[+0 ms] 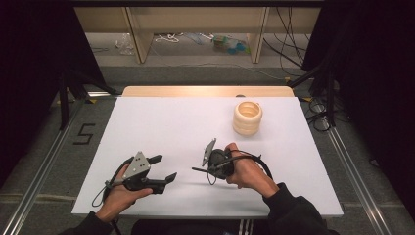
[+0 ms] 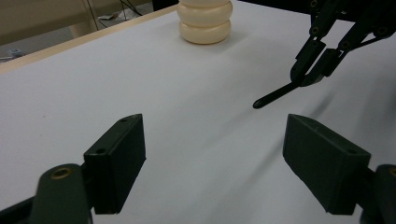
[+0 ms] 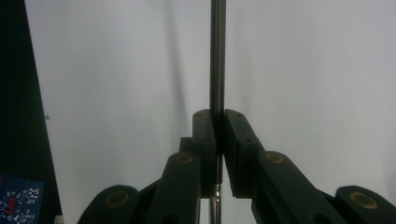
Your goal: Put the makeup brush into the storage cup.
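The jaws of the right gripper (image 3: 217,140) are clenched on a thin dark rod (image 3: 217,56); the jaws of the left gripper (image 2: 212,163) stand released, holding nothing. The white bench (image 1: 161,122) carries everything. A cream stack of rings (image 1: 247,118) stands upright toward its far right, well apart from both grippers. The rod pokes out of the right gripper toward the left gripper, just above the bench near its front edge.
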The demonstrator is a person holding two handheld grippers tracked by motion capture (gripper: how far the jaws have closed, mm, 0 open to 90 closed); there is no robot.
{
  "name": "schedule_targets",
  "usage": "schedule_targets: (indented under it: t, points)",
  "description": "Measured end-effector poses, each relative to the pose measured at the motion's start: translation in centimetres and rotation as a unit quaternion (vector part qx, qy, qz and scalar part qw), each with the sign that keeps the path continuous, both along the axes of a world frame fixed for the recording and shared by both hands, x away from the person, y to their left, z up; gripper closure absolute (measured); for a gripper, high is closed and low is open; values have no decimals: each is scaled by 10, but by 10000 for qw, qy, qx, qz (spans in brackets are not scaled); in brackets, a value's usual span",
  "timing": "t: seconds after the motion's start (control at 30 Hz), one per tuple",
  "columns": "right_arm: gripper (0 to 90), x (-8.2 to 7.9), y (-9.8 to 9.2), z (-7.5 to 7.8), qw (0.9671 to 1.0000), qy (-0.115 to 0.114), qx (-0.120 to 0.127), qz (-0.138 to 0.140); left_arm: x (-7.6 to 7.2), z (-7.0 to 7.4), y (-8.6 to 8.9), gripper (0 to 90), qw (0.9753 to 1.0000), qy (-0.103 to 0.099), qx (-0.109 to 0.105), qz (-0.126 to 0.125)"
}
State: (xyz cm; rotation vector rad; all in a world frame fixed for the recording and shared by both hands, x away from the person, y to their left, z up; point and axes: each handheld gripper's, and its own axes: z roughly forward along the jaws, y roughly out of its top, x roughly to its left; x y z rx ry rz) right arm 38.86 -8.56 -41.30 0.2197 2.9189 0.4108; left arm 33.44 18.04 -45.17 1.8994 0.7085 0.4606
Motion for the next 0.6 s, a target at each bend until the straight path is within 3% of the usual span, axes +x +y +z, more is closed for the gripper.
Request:
schedule_targets:
  t: [0.03,0.13,0.2,0.3,0.33,0.4,0.5,0.53,0.57,0.6]
  points:
    - [841,-3,2,0,9999,70,14,-71,-1,-1,-4,213,10000,-8,9,-29]
    - [841,-2,3,-1,10000,39,-18,88,-2,-2,-8,214,9999,3,59,-121]
    - [841,-5,5,-2,10000,89,-22,-14,-3,-2,-11,217,9998,-10,127,-183]
    - [841,-6,7,-1,9998,127,-89,107,-5,-3,-14,218,9993,-51,252,-285]
    - [841,-9,9,-2,9998,173,-27,8,-6,-4,-17,218,9992,21,255,-291]
    - [840,-6,8,-3,9996,132,-81,242,-6,-4,-19,222,9990,29,265,-366]
    - [840,-10,11,-3,9997,176,-144,95,-9,-5,-22,230,9983,34,364,-454]
    - [840,-10,11,-3,9997,176,-144,95,-9,-5,-22,230,9983,34,364,-454]
    - [841,-9,12,-3,9995,90,-158,265,-10,-5,-25,233,9978,5,407,-526]
    - [840,-11,13,-3,9996,162,-145,170,-10,-5,-25,237,9974,-24,448,-570]
